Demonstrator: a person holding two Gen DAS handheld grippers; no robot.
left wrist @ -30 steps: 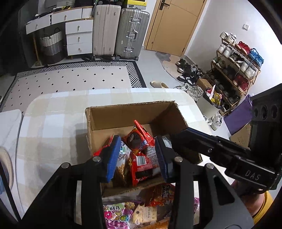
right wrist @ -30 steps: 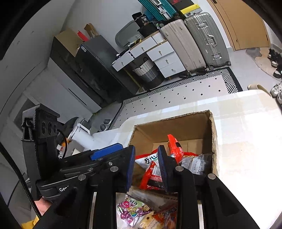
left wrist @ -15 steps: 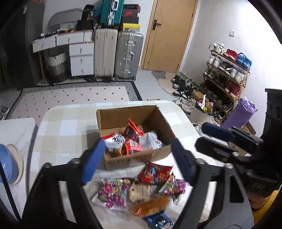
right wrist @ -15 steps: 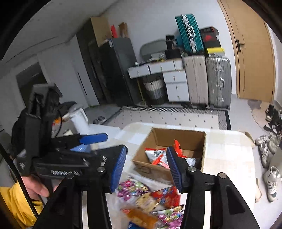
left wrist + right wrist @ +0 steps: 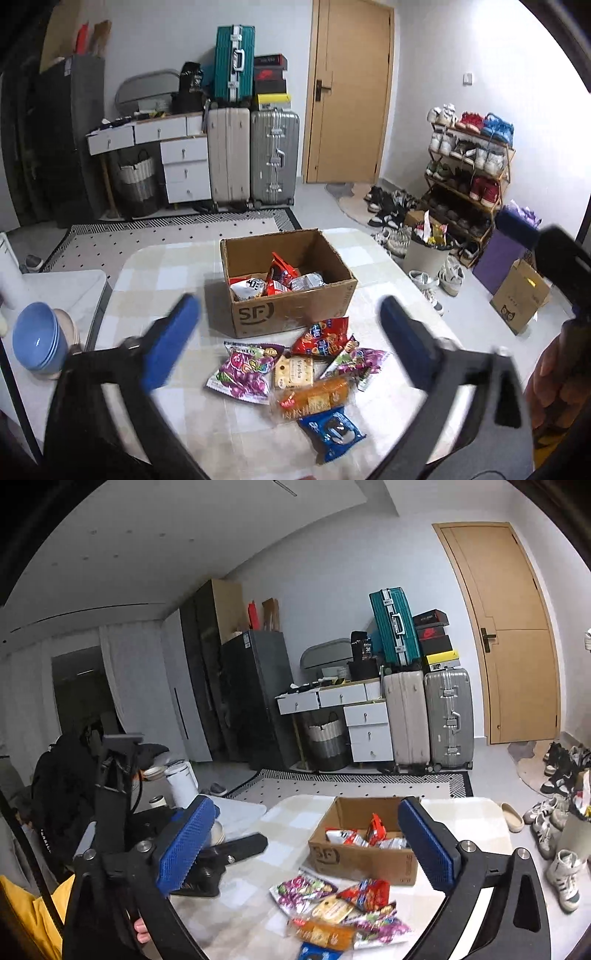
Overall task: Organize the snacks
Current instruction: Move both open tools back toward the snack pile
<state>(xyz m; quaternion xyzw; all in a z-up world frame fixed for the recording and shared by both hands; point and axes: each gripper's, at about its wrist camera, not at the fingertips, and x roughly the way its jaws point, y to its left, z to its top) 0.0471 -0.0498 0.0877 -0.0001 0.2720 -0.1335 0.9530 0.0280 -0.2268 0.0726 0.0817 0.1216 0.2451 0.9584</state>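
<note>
Probably a home's entry room: suitcases [image 5: 255,155] by the door [image 5: 349,92], loaded shoe rack [image 5: 467,177].

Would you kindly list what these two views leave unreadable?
- Cardboard box: bottom contents, left wrist view, hidden by its front wall and top packets.
- Blue cookie pack: right wrist view, cut off by the bottom edge.
- Left claw: left wrist view, fingers motion-blurred while opening, nothing between them.

Matt cardboard box [image 5: 291,314] holds glossy plastic snack packets [image 5: 277,280] (crinkled), on smooth table [image 5: 155,273].
</note>
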